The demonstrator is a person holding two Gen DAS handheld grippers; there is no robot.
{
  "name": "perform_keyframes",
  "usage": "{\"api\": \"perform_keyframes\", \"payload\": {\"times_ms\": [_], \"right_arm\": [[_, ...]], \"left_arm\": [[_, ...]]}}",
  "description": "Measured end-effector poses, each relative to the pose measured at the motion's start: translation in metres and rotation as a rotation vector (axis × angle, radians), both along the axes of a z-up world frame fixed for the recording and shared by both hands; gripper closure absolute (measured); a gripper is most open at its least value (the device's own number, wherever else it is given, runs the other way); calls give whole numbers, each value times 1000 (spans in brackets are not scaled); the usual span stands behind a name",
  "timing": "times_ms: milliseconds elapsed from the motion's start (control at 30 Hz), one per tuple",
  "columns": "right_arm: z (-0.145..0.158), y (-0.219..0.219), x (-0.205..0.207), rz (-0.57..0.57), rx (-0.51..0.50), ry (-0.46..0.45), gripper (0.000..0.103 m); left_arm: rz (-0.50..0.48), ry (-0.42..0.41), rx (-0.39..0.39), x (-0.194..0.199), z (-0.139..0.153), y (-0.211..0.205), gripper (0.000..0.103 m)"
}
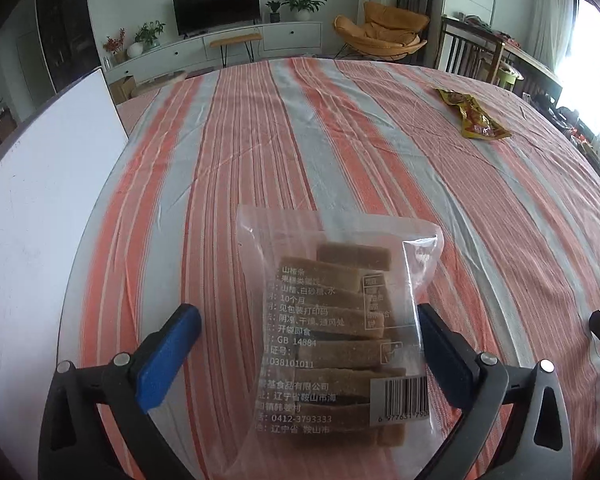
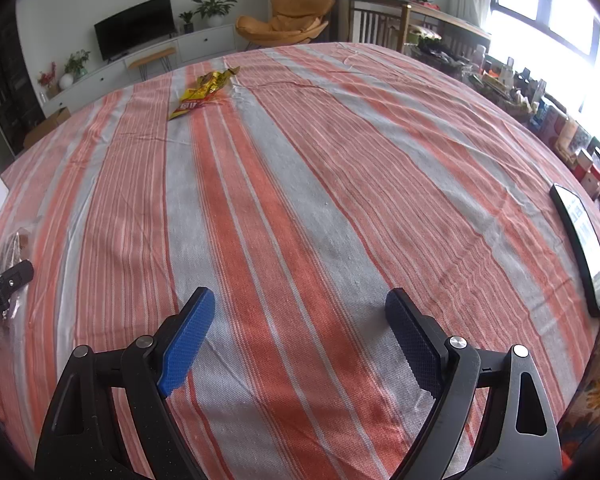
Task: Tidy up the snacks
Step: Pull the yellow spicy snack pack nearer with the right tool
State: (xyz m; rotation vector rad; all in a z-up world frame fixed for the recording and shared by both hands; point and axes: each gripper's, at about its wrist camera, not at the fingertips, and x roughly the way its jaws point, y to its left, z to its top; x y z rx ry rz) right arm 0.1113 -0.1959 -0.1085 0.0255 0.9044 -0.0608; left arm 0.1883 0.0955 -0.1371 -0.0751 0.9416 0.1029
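Observation:
A clear bag of brown snack bars [image 1: 336,332] lies flat on the striped tablecloth [image 1: 300,140], printed side up. My left gripper [image 1: 308,316] is open, its blue pads either side of the bag's near half, not closed on it. The bag's edge shows at the far left of the right wrist view [image 2: 16,244]. A yellow snack packet [image 1: 474,116] lies far right on the cloth; it also shows in the right wrist view [image 2: 202,90] at the far left. My right gripper [image 2: 300,300] is open and empty over bare cloth.
A white board [image 1: 44,208] borders the table's left side. A black phone [image 2: 584,240] lies near the right table edge. Boxes and clutter [image 2: 540,104] line the window side. A TV cabinet and an orange chair stand beyond the table.

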Motion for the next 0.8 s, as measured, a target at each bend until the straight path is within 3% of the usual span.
{"api": "perform_keyframes", "payload": {"times_ms": [267, 400, 467, 600, 800], "right_arm": [[0, 0, 0, 6, 8, -1, 13], [8, -8, 18, -1, 112, 15, 14], [15, -7, 44, 18, 153, 10, 14], [33, 17, 138, 110, 191, 17, 14], [22, 77, 258, 201, 124, 81, 16]], "left_arm": [[0, 0, 0, 1, 0, 0, 0], [0, 0, 0, 1, 0, 0, 0], [0, 0, 0, 1, 0, 0, 0], [1, 0, -1, 1, 0, 0, 0], [1, 0, 0, 1, 0, -1, 0]]}}
